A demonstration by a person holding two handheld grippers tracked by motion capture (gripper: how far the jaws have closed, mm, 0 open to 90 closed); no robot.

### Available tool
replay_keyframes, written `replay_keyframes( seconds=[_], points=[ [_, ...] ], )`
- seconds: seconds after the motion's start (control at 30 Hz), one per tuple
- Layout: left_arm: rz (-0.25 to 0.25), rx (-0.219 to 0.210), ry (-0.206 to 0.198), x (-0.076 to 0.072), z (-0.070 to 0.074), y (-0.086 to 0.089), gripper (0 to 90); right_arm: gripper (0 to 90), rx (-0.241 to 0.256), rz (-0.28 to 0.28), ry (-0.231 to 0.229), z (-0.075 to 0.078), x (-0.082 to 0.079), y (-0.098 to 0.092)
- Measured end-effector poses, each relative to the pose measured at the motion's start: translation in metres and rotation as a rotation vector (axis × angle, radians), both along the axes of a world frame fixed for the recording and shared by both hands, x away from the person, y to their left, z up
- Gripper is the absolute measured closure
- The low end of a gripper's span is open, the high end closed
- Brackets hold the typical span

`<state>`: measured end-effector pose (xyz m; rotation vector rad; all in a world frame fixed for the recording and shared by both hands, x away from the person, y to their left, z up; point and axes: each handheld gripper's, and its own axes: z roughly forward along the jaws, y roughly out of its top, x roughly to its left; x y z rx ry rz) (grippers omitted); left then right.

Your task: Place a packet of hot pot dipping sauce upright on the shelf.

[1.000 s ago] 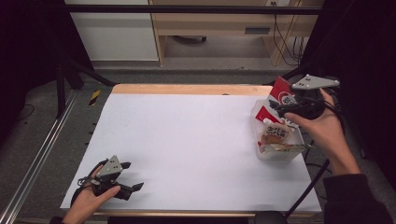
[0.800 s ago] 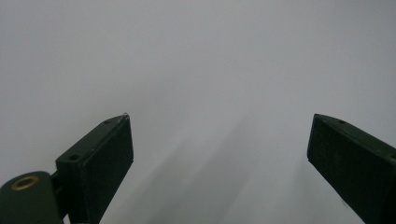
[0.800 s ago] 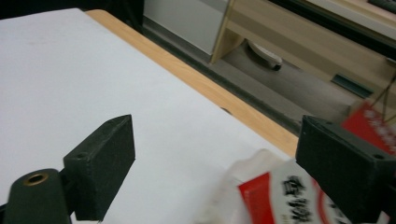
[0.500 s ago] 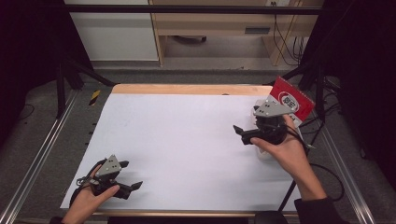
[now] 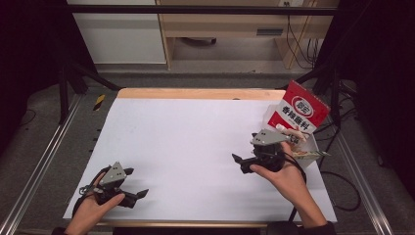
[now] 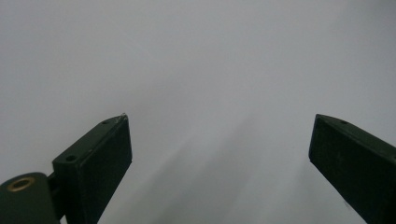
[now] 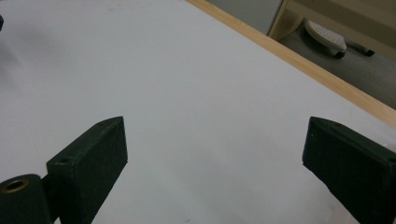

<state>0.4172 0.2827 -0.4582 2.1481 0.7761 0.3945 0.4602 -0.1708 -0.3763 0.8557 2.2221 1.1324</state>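
A person's left hand holds the left gripper low over the near left corner of the white table, its jaws spread wide with nothing but bare white surface between and ahead of them, as the left gripper view confirms. On the other side, farther in, the right hand holds the right gripper over the right part of the table, jaws pointing toward the table's middle and likewise spread wide and empty; the right gripper view shows only white tabletop between them, with the wooden edge strip running beyond their tips. Just behind that gripper, on the side away from its jaws, stands a red and white printed box with its lid flap raised, at the table's right edge, with small packets visible inside. Past the far edge of the table lie the floor and a pale wooden cabinet.
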Motion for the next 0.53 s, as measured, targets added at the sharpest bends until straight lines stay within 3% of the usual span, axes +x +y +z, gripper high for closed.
replay_keyframes(
  seconds=[0.23, 0.43, 0.53],
  points=[
    [0.006, 0.012, -0.001, 0.001, -0.001, 0.000, 5.7, 6.7, 0.006, 0.009, 0.052, -0.023, -0.003, 0.012],
    [0.013, 0.029, -0.002, 0.001, -0.002, -0.001, 5.7, 6.2, 0.005, 0.011, 0.122, -0.057, 0.000, 0.033],
    [0.018, 0.031, -0.008, 0.001, -0.001, -0.001, 5.7, 6.8, 0.008, -0.011, 0.116, -0.067, 0.003, 0.039]
  ],
)
